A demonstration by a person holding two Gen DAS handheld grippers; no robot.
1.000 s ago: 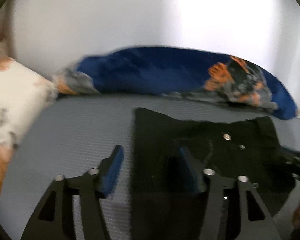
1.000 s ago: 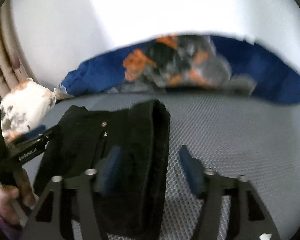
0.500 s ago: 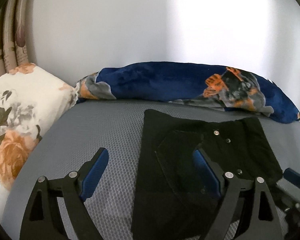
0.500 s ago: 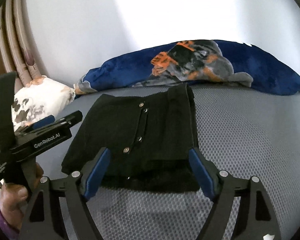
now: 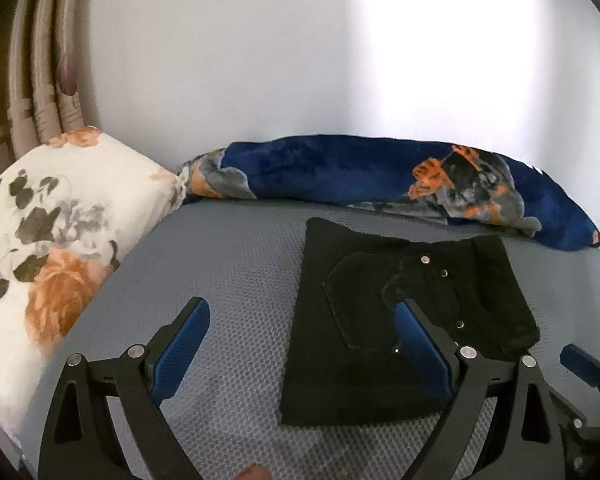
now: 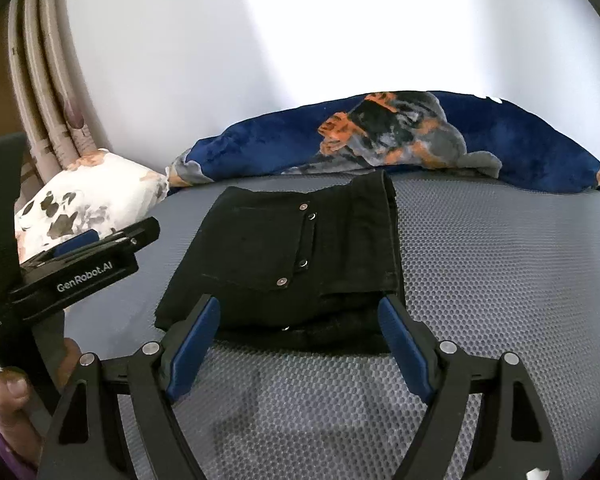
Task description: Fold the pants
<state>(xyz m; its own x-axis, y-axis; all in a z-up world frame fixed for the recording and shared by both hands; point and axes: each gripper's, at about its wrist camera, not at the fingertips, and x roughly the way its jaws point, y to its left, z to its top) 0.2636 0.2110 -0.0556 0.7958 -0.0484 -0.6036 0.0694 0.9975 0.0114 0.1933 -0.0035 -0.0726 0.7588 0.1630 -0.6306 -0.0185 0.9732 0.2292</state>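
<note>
Black pants (image 5: 384,312) lie folded into a compact rectangle on the grey mesh bed surface (image 5: 236,264); a back pocket with metal snaps faces up. They also show in the right wrist view (image 6: 300,256). My left gripper (image 5: 300,344) is open and empty, raised above the pants' left part. My right gripper (image 6: 296,340) is open and empty, just in front of the pants' near edge. The left gripper's body (image 6: 80,268) shows at the left of the right wrist view.
A rolled blue blanket with orange and grey print (image 5: 380,176) lies along the wall behind the pants. A white floral pillow (image 5: 52,240) sits at the left. Curtains (image 6: 40,92) hang at the far left.
Both grippers have pulled back and up from the pants, and their jaws have opened wider. The pants stay folded on the bed.
</note>
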